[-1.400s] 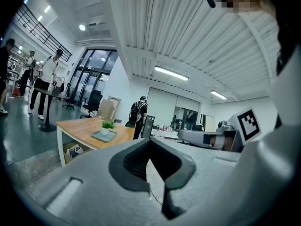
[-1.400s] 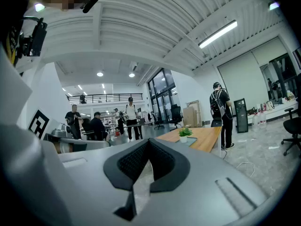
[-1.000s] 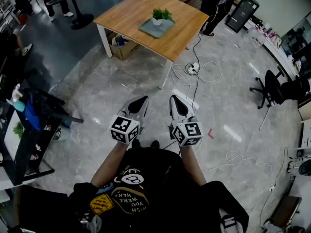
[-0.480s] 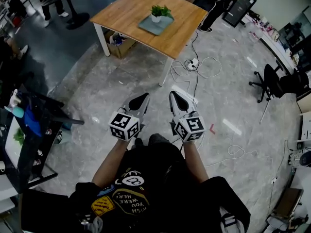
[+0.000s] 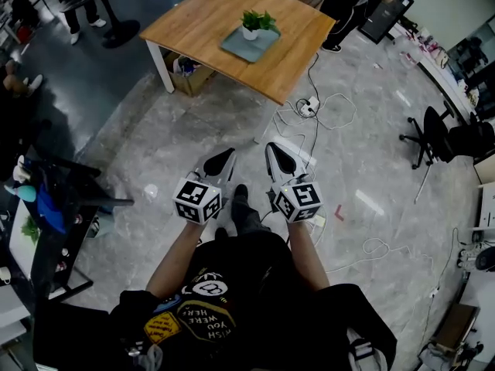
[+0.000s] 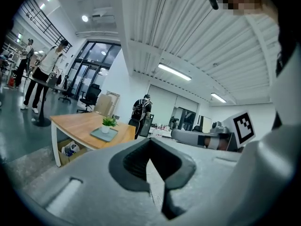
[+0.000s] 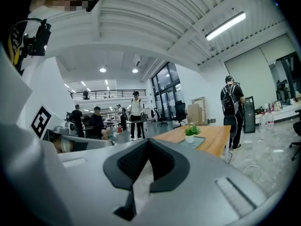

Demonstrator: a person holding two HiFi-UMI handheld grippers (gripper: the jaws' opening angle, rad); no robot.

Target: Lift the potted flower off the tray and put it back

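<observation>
The potted flower [image 5: 256, 24] was seen standing upright on the grey tray [image 5: 240, 47], which was set on the wooden bench [image 5: 203, 28], well apart from both tongs. The left tongs [image 5: 219, 161] and right tongs [image 5: 278, 159] were pressed together, nothing clamped. A cardboard box [image 5: 188, 74] was tucked beneath the bench.

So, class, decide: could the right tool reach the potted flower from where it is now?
Probably not yet. The right tool is shut and held near the person's body, while the potted flower stands on the tray, far across the floor; the way there looks free.
</observation>
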